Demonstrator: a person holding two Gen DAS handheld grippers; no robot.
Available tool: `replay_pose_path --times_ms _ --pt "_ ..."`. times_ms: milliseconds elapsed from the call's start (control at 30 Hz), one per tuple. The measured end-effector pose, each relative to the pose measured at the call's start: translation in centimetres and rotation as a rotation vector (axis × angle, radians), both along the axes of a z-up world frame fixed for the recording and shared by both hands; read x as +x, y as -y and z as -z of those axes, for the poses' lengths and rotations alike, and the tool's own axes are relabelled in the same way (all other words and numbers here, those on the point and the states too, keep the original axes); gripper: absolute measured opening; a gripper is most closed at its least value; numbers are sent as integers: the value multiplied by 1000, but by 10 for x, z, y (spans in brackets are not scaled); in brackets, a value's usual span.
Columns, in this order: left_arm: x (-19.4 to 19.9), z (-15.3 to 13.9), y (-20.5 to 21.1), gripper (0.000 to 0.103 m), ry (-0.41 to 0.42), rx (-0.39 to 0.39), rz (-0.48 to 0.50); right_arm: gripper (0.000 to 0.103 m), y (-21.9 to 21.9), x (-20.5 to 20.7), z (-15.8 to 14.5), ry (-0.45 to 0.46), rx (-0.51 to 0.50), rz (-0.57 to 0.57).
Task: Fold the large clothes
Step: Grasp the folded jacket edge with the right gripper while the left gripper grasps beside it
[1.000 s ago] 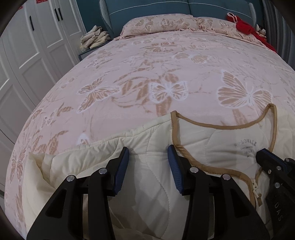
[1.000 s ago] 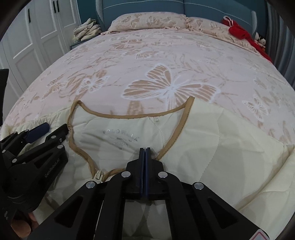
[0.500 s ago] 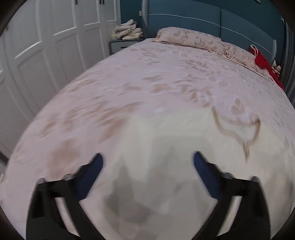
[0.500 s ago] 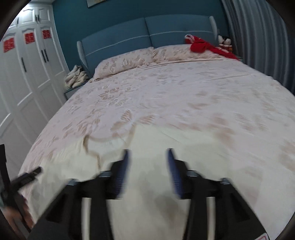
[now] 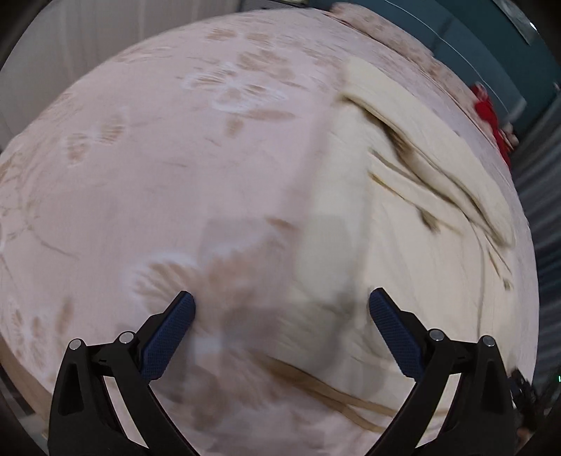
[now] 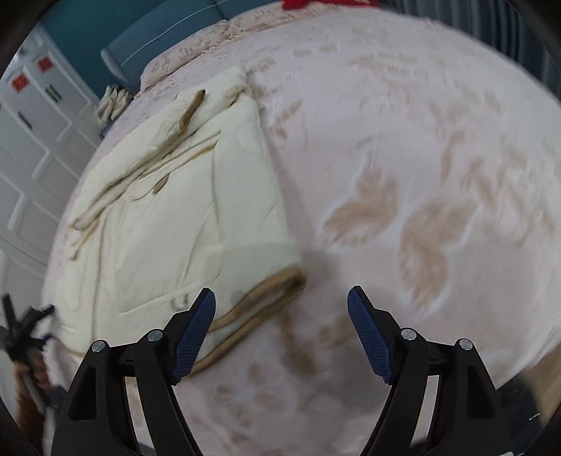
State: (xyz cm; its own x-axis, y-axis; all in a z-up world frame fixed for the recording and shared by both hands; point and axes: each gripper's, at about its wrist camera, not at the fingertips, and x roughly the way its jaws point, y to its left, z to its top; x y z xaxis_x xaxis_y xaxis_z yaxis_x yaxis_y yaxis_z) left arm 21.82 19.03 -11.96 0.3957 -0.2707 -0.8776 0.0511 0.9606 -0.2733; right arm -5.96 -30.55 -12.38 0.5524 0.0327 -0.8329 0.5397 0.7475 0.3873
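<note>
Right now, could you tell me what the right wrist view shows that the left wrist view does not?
Only the right wrist view shows the white wardrobe with red stickers, the pile on the nightstand, the garment's trimmed hem corner and the other tongs at its left edge. Only the left wrist view shows grey curtains. Both show the cream garment on the butterfly bedspread, the blue headboard, something red, and open, empty tongs.

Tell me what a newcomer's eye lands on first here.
The cream quilted garment with tan trim, lying folded on the left of the pink butterfly-print bedspread. Then the two black grippers with blue-padded fingers, left gripper and right gripper, both open and empty above the bed.
</note>
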Motion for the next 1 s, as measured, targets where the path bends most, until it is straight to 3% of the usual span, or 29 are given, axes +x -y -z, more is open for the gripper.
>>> replay_pose_path --times_ms 67,200,233,267,333,367,500,667,900,1000 --pt "-6 -1 13 91 -2 -25 22 78 -6 3 6 31 45 12" --pt "-9 2 37 65 -36 -23 42 72 -6 20 11 90 96 88" --pt "-9 1 39 49 -38 -20 42 49 -6 24 10 105 116 104" --pt "-11 -3 40 42 -43 -32 39 17 -6 28 9 109 140 116" --pt "-19 -15 38 20 -26 -35 37 9 -4 28 3 103 146 135" --pt "-23 -22 37 14 -12 -27 41 7 -7 25 -6 135 133 129" --pt "-37 -43 27 10 30 -43 60 4 -17 9 -36 173 58 49" --pt "-66 -60 13 9 40 -51 91 4 -27 -14 -54 152 14 -27" --pt "-158 -70 -29 9 -26 -11 166 4 -53 -102 -63 10 18 -169" --pt "-209 -72 -48 9 -100 22 193 4 -72 -147 -67 -92 23 -238"
